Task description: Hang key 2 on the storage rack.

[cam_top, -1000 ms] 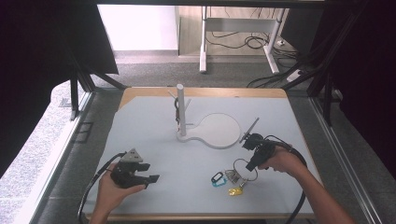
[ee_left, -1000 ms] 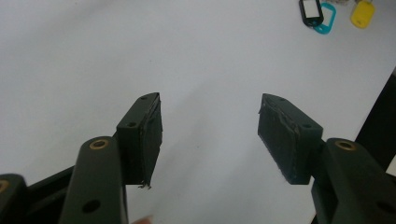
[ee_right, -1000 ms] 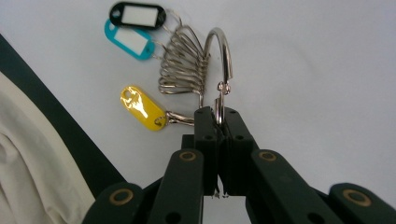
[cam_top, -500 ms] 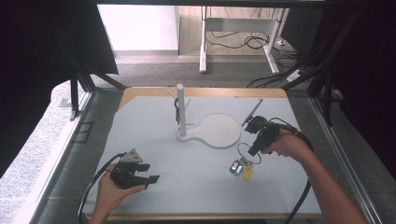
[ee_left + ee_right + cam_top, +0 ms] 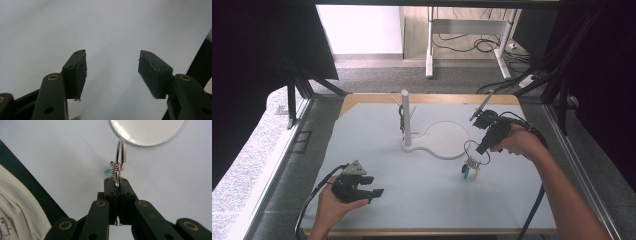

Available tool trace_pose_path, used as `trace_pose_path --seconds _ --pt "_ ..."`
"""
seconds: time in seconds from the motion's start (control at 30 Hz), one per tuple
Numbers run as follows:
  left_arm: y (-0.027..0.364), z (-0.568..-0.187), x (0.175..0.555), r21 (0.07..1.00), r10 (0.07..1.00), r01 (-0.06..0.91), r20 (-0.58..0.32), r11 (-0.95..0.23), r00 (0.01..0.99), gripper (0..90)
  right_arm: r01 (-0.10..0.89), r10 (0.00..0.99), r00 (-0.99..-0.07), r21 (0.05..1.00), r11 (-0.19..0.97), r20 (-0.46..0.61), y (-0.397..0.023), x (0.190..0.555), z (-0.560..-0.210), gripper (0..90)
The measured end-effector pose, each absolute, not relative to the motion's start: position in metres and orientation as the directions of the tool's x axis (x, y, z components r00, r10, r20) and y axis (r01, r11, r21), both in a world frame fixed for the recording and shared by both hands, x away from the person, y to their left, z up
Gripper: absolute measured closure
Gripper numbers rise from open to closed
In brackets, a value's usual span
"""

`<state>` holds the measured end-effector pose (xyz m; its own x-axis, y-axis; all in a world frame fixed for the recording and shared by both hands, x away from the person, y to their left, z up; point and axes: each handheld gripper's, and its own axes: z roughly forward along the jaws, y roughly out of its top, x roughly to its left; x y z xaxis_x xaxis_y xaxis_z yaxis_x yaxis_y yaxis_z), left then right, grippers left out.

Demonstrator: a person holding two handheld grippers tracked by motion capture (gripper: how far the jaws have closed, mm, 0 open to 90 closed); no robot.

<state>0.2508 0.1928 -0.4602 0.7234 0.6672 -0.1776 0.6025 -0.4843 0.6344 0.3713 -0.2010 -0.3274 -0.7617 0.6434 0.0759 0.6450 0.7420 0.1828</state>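
Between the pressed-together jaws of the right hand-held gripper (image 5: pixel 484 146) sits the metal key ring (image 5: pixel 119 161), clamped at its edge, with a small blue tag and other trinkets (image 5: pixel 469 167) dangling just below it above the table (image 5: pixel 422 195). Just beyond that hand-held gripper lies the round white base plate (image 5: pixel 447 140) with its upright white post (image 5: pixel 405 117). Well apart from it, near the table's front edge, the left hand-held gripper (image 5: pixel 371 191) rests with its jaws spread wide, nothing between them.

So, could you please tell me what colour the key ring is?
Silver key ring, clearest in the right gripper view.
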Motion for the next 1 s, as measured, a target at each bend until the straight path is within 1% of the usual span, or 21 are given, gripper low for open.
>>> trace_pose_path --seconds 0.3,0.67,1.0 --pt "0.188 -0.462 0.251 0.625 0.658 0.601 -0.177 -0.499 0.731 40.3 0.653 0.649 -0.755 0.177 0.736 0.091 -0.194 0.380 -0.326 87.0" --pt "0.186 -0.463 0.250 0.623 0.659 0.602 -0.178 -0.499 0.731 40.4 0.649 0.646 -0.758 0.182 0.738 0.083 -0.181 0.391 -0.314 87.0" --pt "0.187 -0.462 0.250 0.624 0.652 0.596 -0.177 -0.505 0.737 40.4 0.674 0.673 -0.736 0.185 0.715 0.080 -0.171 0.405 -0.308 87.0"
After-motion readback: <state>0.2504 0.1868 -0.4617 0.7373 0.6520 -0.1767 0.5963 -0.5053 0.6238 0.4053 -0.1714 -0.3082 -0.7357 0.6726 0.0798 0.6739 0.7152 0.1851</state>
